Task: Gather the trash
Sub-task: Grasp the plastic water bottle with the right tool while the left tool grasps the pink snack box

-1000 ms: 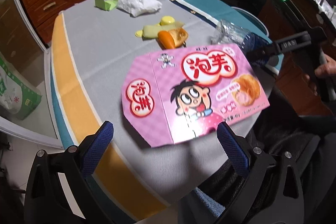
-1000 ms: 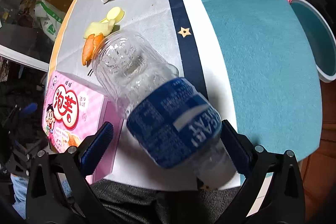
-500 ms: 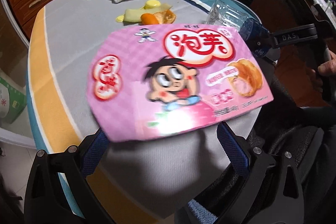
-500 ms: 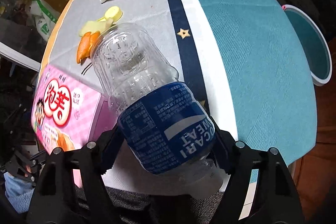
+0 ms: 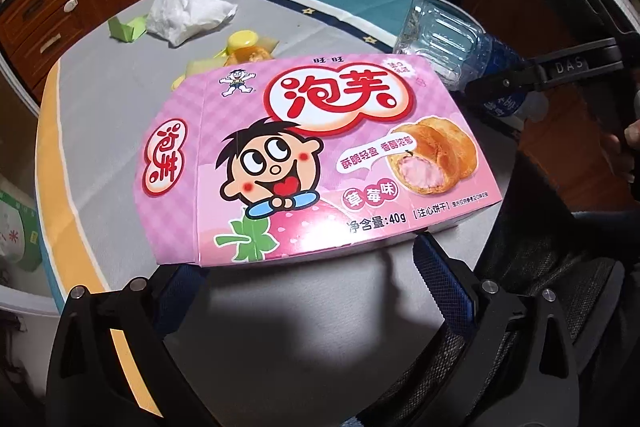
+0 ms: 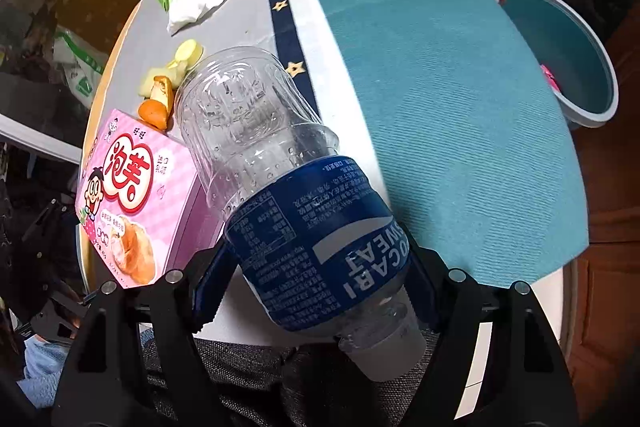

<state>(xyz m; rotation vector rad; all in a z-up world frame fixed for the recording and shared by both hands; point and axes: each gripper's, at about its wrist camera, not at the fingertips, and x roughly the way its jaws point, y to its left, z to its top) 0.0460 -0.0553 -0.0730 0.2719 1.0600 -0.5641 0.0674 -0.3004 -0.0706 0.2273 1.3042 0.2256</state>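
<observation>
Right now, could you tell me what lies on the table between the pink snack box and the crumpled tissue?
Fruit peels and a yellow cap lie between the pink snack box and the tissue, clearest in the right wrist view.

Black tongs (image 5: pixel 308 291), blue pads (image 5: pixel 440 275)

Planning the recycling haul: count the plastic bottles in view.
1. The clear Pocari Sweat bottle lies at the table's near edge beside the pink puff box, clamped in the right tongs. The box may hide others.
</observation>
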